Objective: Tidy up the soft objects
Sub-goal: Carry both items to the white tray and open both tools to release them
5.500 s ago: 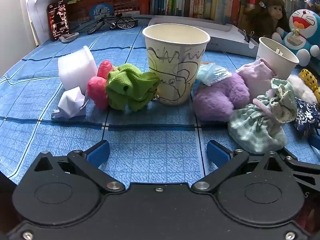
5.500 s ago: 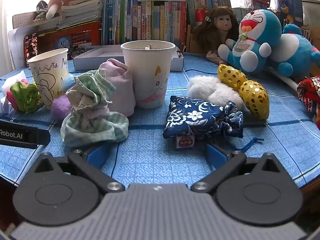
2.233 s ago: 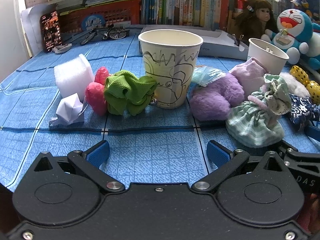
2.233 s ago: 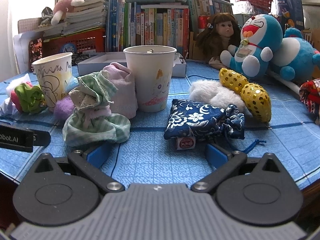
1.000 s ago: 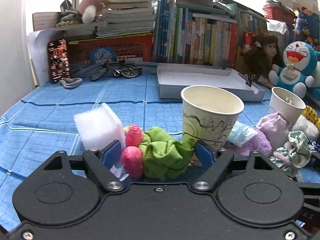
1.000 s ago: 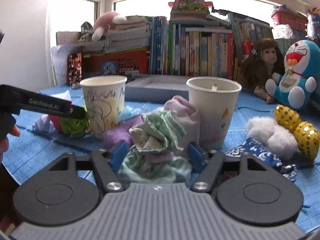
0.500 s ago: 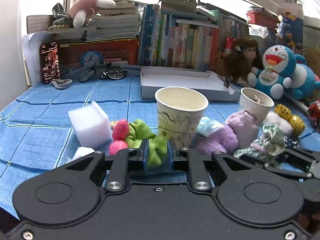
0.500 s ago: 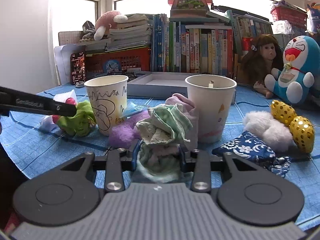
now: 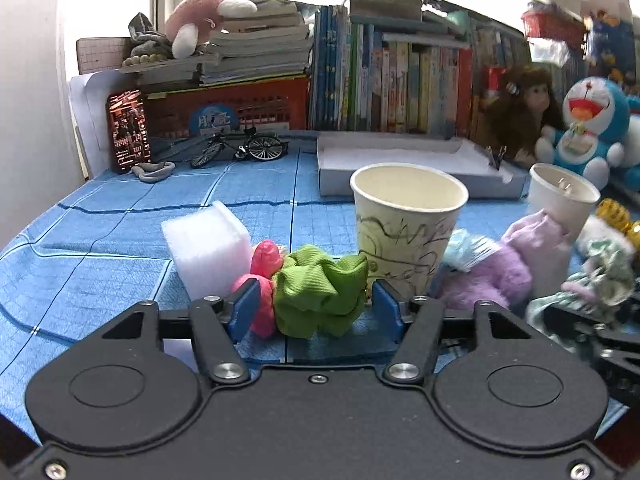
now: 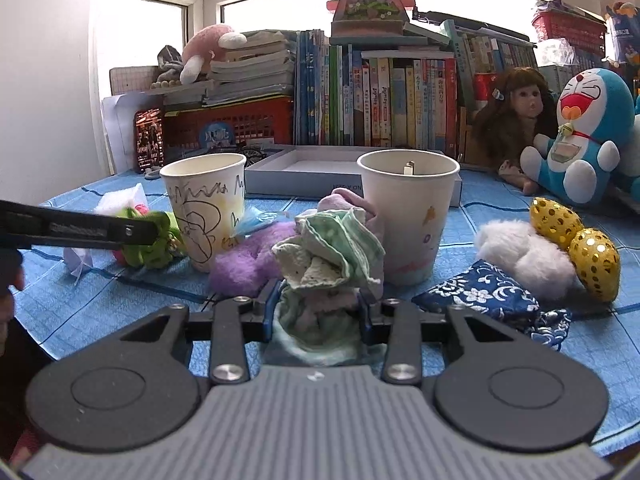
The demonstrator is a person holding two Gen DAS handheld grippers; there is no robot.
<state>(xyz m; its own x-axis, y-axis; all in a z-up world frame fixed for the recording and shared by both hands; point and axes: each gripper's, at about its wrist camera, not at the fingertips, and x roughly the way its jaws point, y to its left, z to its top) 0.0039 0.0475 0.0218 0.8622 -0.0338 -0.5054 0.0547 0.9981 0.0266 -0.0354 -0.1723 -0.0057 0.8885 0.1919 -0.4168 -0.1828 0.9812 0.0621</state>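
Right claw grips the green checked pouch; left claw, jaws just reopened, brackets the green scrunchie, ungripped. Next: re-clamp, lift toward the cups.

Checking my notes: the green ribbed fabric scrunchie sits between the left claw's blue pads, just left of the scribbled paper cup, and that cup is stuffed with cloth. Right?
Not quite: the left wrist view shows the scribbled paper cup empty. The green ribbed fabric scrunchie does sit between the left claw pads, left of it.

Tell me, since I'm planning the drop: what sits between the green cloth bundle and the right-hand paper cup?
In the right wrist view a pale pink cloth lies between the green cloth bundle and the paper cup, against the cup's side.
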